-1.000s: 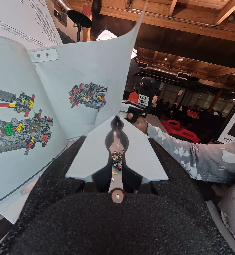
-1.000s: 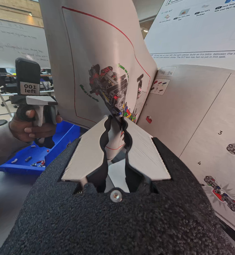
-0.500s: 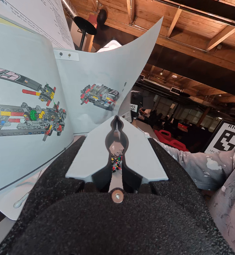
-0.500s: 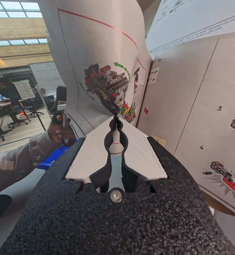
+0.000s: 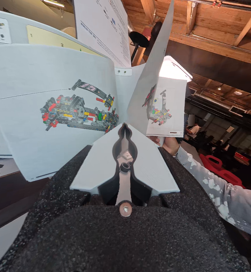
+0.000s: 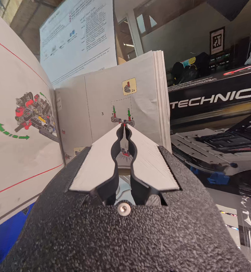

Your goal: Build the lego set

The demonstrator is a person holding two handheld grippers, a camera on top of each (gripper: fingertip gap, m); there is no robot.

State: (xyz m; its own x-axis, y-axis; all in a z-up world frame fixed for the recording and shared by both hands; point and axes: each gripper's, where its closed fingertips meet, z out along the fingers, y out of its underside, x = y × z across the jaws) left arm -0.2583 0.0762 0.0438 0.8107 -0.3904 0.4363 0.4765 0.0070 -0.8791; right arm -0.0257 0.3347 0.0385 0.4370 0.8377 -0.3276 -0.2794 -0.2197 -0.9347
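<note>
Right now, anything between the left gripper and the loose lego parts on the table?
Yes. The open booklet stands upright right ahead of the left gripper, its pages fanned across the view. Only a black tyre on the table shows, seen through the finger gap.

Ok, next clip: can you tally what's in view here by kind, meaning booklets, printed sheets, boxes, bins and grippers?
Booklet: 1
Printed sheet: 1
Black box: 1
Blue bin: 1
Grippers, left gripper and right gripper: 2
Total: 6
</note>
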